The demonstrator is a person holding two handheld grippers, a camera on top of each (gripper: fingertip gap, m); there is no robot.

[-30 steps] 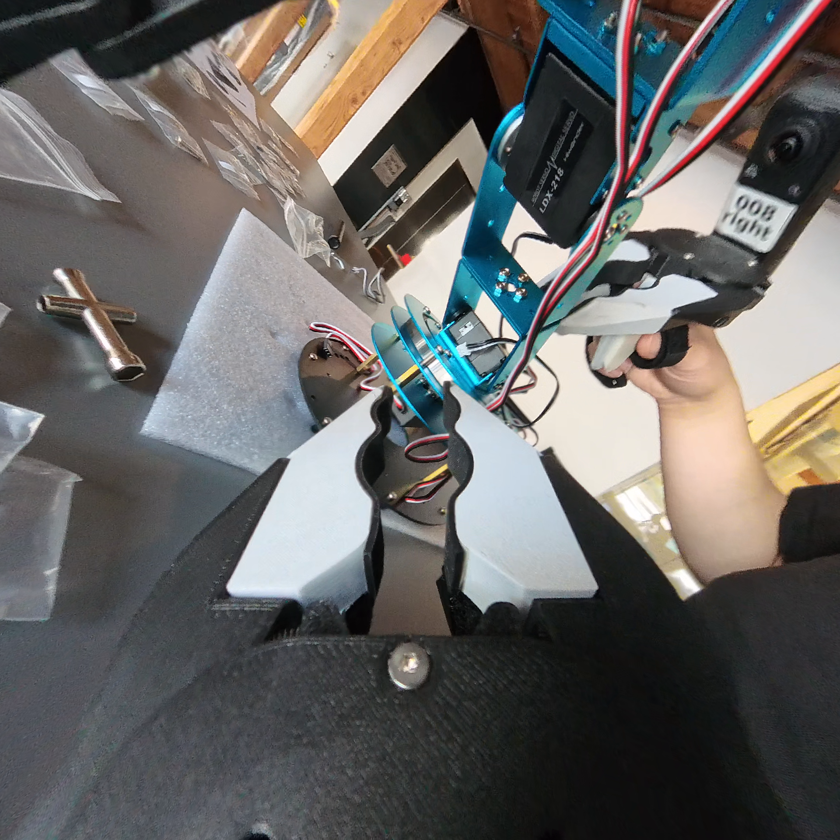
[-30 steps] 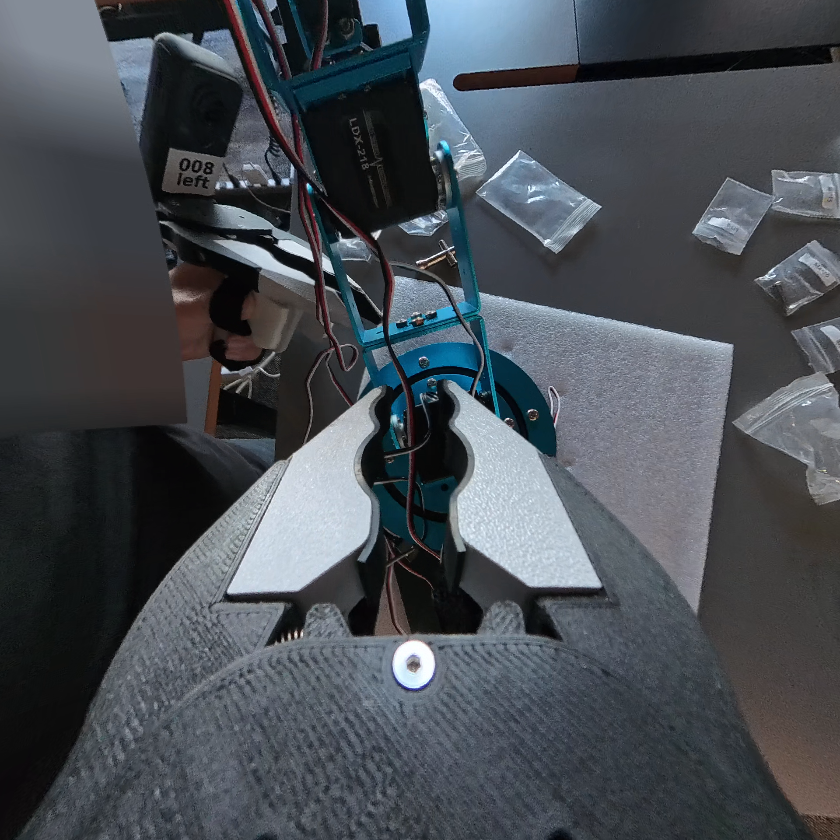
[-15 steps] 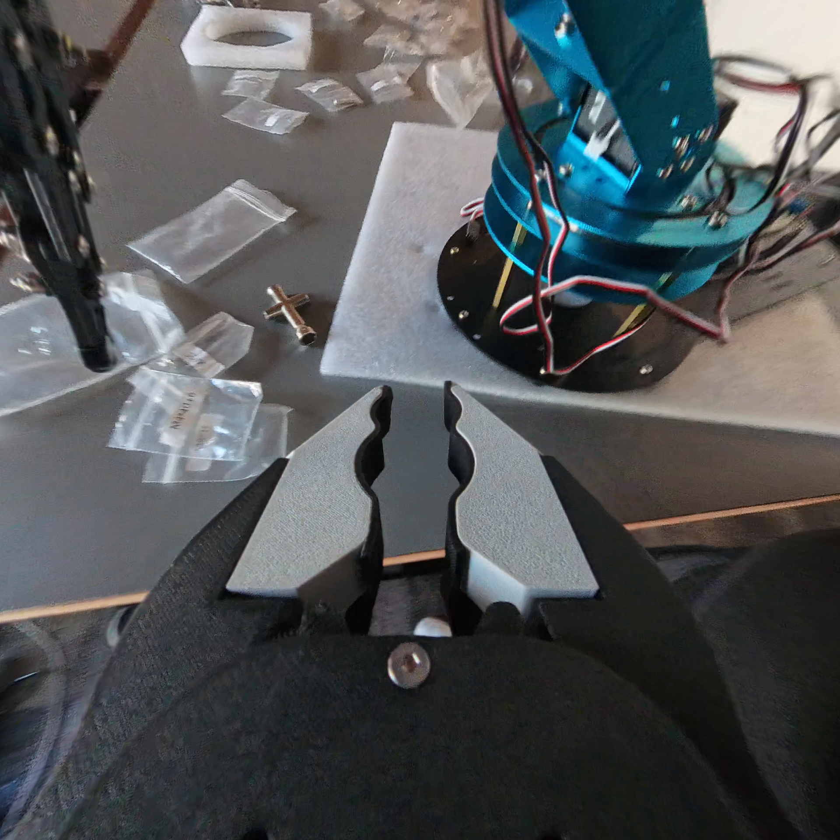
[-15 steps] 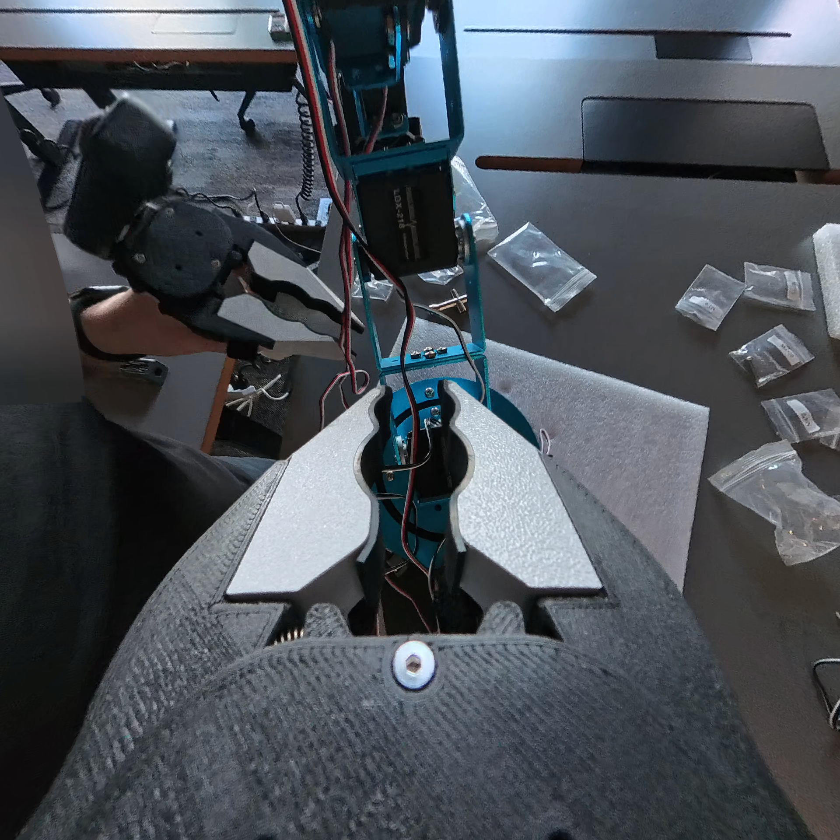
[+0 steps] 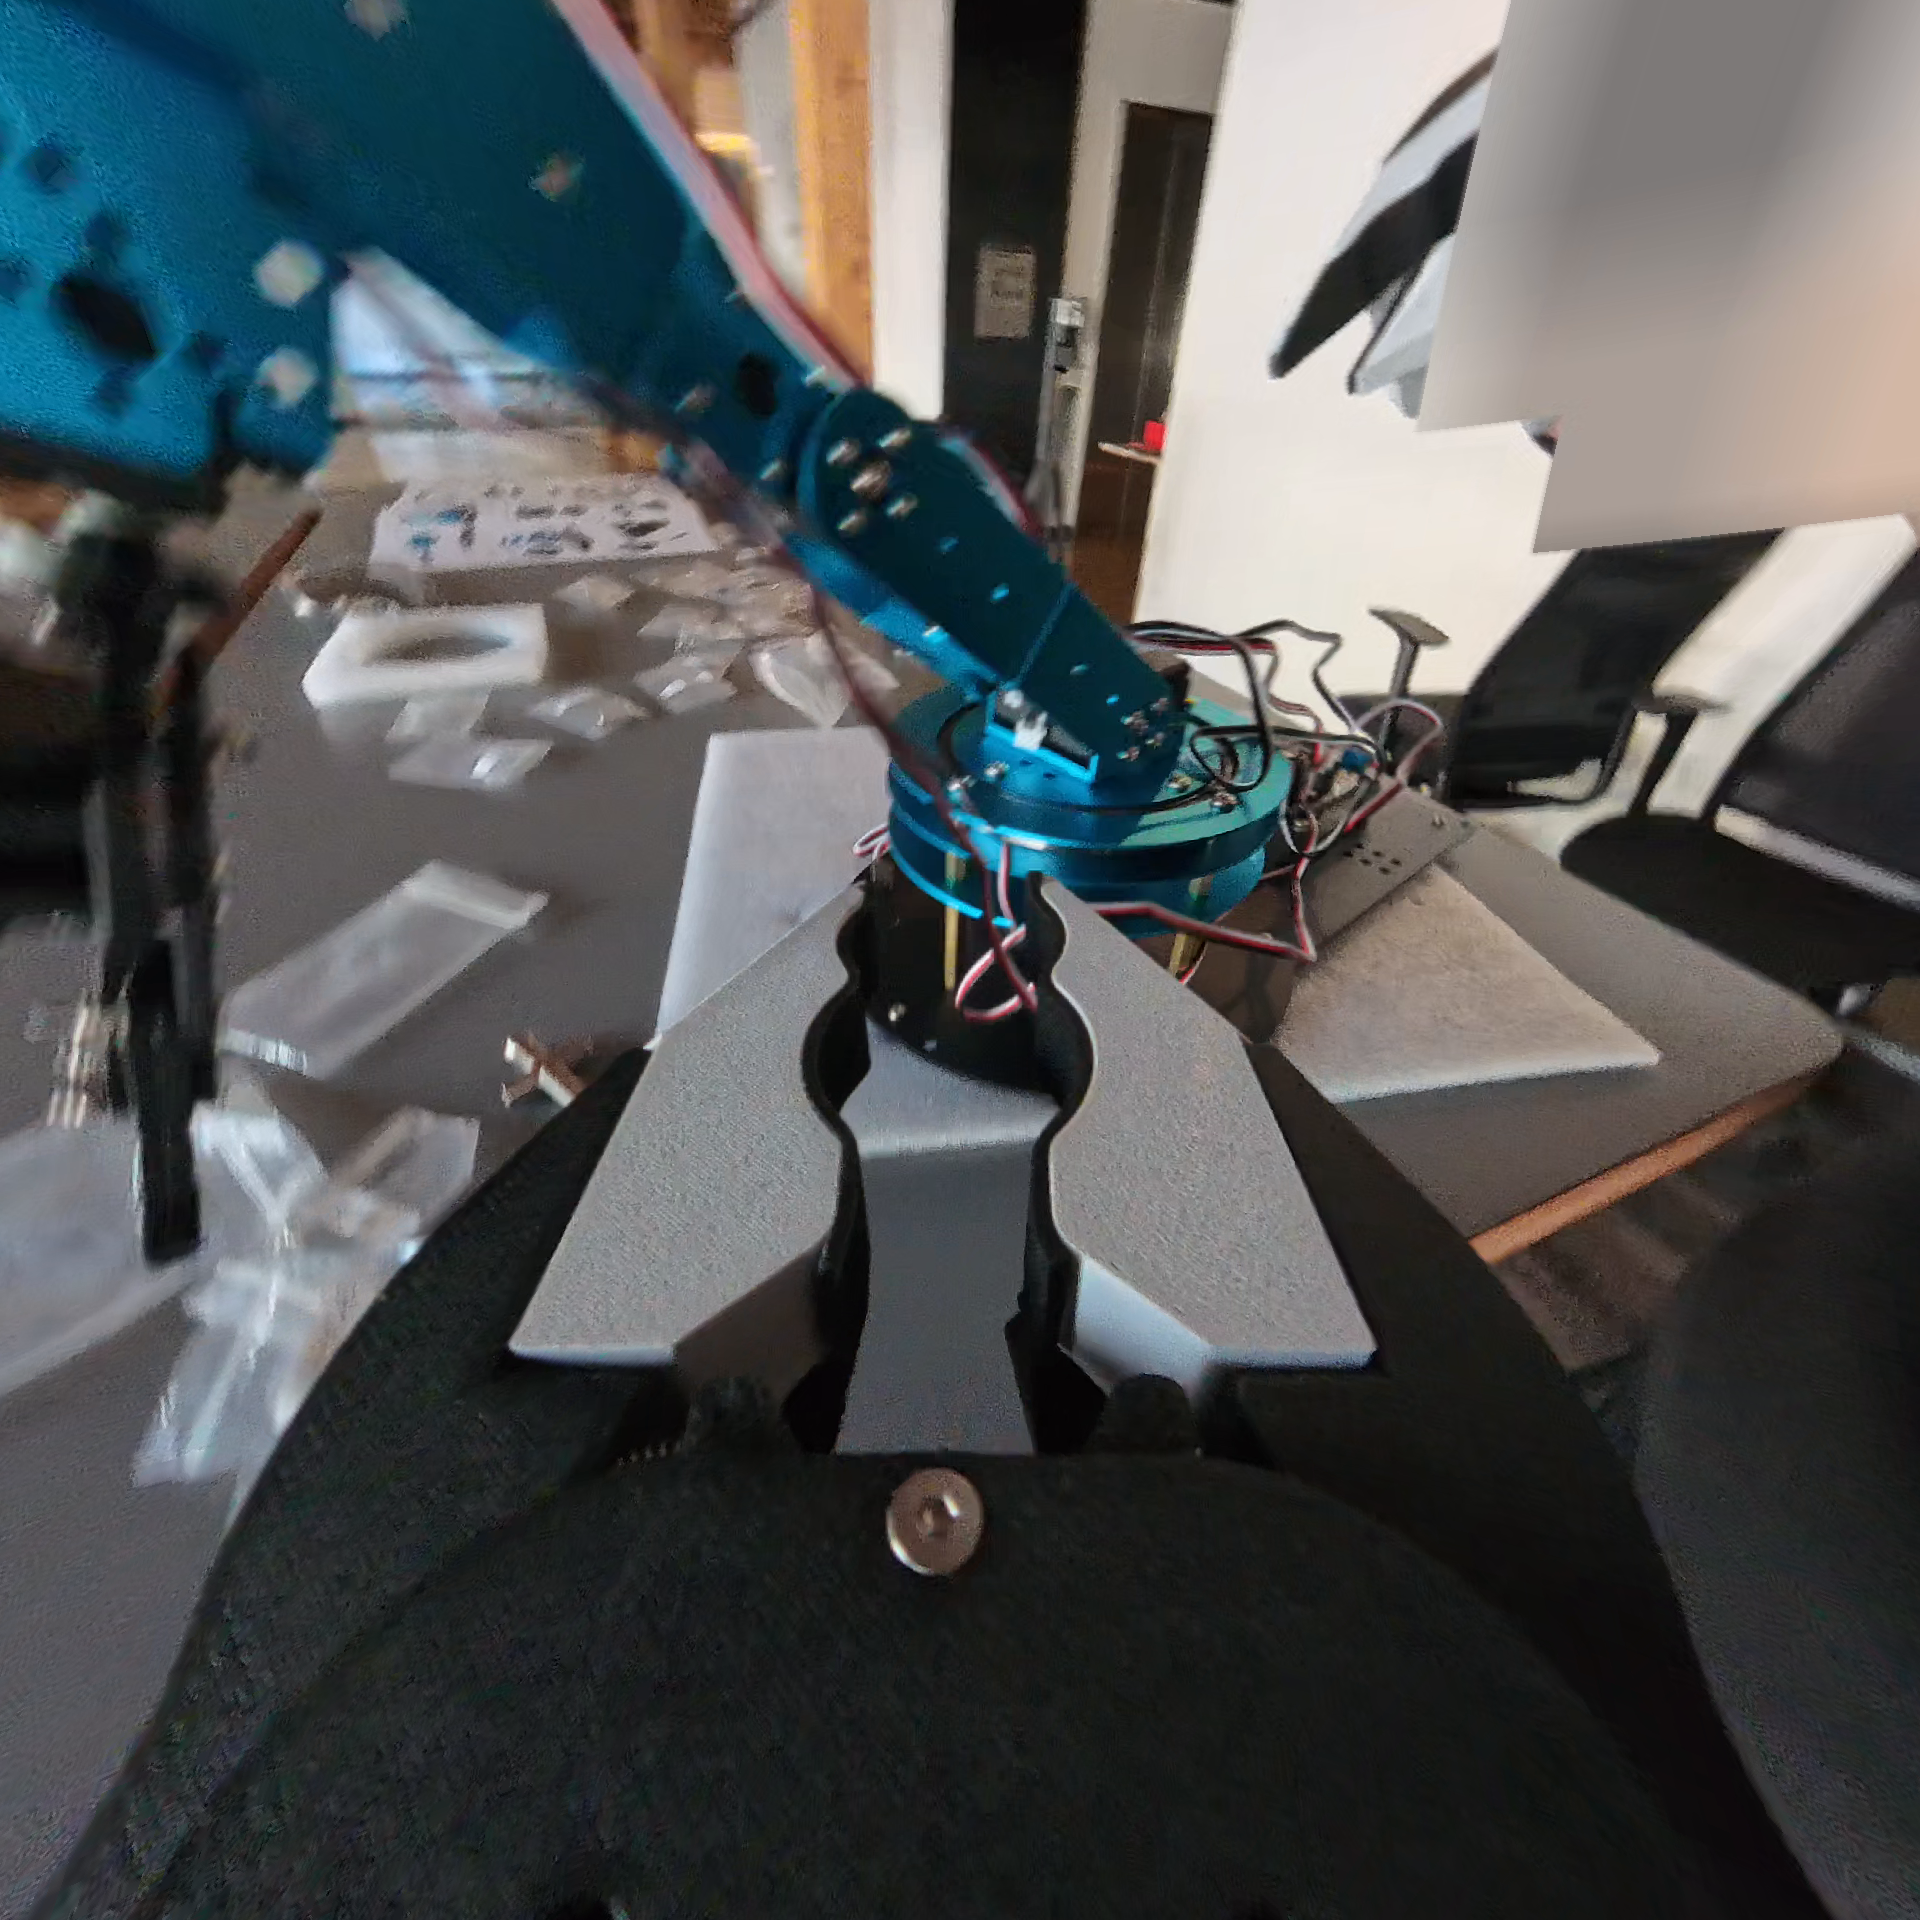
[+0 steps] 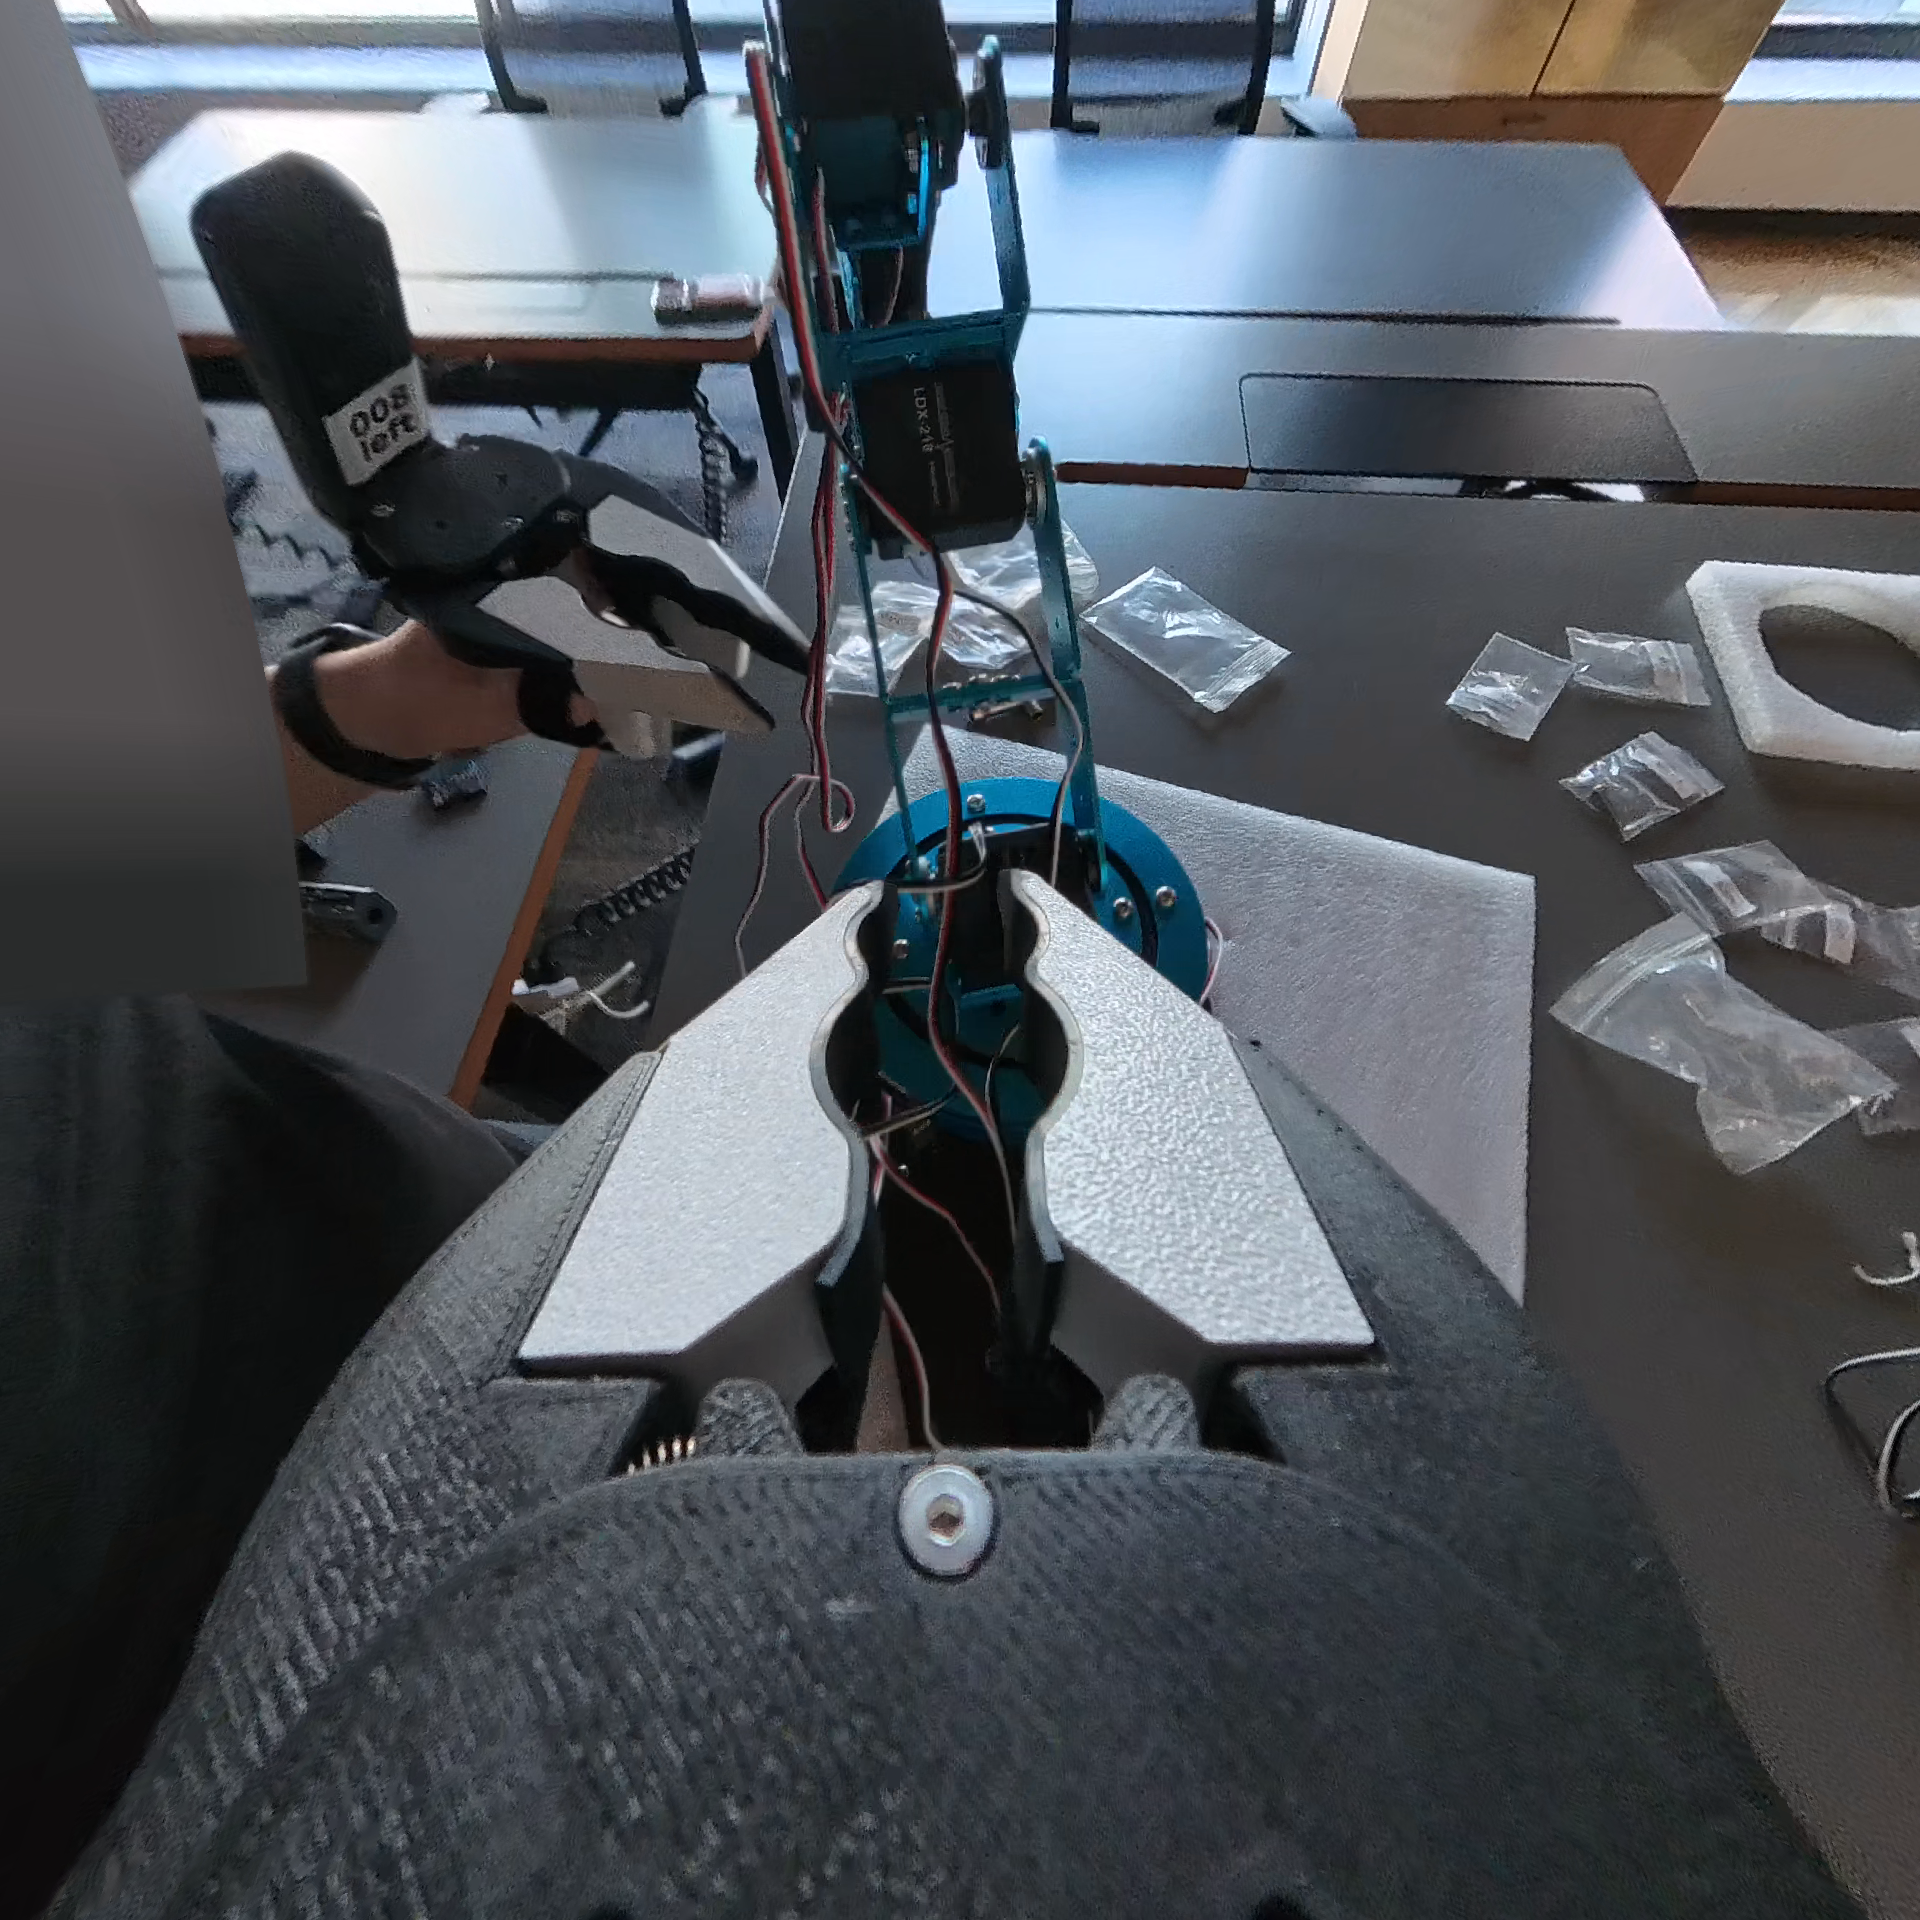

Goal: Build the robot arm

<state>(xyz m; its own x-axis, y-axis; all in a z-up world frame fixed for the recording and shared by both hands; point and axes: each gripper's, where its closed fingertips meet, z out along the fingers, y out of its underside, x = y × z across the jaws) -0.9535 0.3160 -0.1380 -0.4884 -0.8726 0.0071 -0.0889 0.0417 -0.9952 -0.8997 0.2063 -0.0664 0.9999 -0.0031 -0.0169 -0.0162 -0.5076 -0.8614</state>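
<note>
A blue metal robot arm kit stands on a round blue base on a white foam sheet. Its arm leans up and left across the left wrist view, blurred. My left gripper is open and empty, level with the base and a short way in front of it. In the right wrist view the base lies just beyond my right gripper, which is open. Red, white and black wires show through its gap. The arm's black servo stands above. The left gripper, held by a hand, hovers left of the arm.
Several small clear plastic bags lie on the dark table, more of them at the right. A white foam frame is far right. A metal cross wrench lies left of the foam sheet. Office chairs stand beyond the table edge. About 15 centimeters separates my left fingertips from my right. The left tips stand about 9 centimeters off the arm's black servo.
My left gripper swung out from close under the arm and now faces the base from the table's edge. My right gripper pulled back and up, and the arm stands more upright.
</note>
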